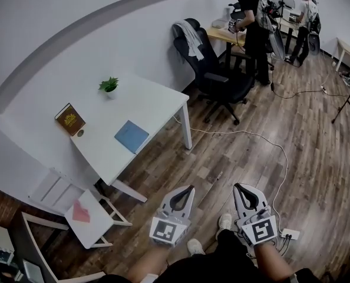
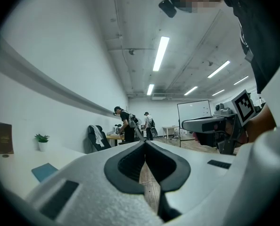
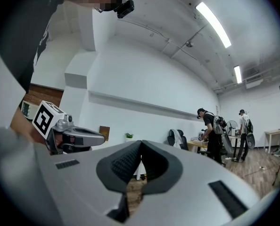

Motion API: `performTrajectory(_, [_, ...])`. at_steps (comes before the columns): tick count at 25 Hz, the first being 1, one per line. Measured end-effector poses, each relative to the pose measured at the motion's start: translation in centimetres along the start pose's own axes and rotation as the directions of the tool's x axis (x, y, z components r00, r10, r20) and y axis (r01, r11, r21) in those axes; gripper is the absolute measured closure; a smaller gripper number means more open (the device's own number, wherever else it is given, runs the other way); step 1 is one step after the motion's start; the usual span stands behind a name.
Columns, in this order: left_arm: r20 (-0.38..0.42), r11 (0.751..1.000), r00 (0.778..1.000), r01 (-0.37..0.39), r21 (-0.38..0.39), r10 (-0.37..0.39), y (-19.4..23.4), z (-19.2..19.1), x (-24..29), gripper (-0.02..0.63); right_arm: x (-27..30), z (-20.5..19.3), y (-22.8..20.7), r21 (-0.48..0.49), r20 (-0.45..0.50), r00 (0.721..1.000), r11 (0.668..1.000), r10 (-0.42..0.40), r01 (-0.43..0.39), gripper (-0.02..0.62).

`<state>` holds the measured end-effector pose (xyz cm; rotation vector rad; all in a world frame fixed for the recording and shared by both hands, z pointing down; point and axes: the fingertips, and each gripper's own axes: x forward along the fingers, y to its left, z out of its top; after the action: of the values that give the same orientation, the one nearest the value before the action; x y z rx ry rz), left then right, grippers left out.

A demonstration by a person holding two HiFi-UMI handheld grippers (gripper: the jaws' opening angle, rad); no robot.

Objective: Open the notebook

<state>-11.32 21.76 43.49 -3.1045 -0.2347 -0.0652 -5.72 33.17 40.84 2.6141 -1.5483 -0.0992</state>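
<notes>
A closed blue notebook [image 1: 131,136] lies flat near the front edge of the white table [image 1: 157,102]; in the left gripper view the blue notebook [image 2: 44,171] is low at the left. My left gripper [image 1: 190,188] and right gripper [image 1: 238,187] are held side by side over the wooden floor, well short of the table and to its right. Both point level. The left gripper [image 2: 144,142] has its jaws closed together with nothing between them. The right gripper [image 3: 140,142] is likewise shut and empty.
A brown book [image 1: 69,119] and a small potted plant [image 1: 109,86] stand on the table. A black office chair [image 1: 216,75] is beyond its right end. A white cable [image 1: 263,140] runs to a power strip [image 1: 290,234]. A low white side table [image 1: 89,217] stands at the left. Two people [image 1: 248,22] work at the far desks.
</notes>
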Motion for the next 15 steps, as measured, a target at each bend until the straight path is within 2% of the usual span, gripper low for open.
performTrajectory(5, [0.008,0.999,1.0,-0.028,0.027,0.028,1.6,-0.9,3.1,0.603,2.4,-1.0,-2.9,-0.016,0.001,0.999,0.999,0.032,-0.032,0.592])
performTrajectory(15, [-0.011,0.991,0.992,-0.122,0.047,0.123,4.2,0.5,12.5,0.603,8.7,-1.6,-11.9,-0.006,0.03,0.991,0.992,0.128,-0.128,0.592])
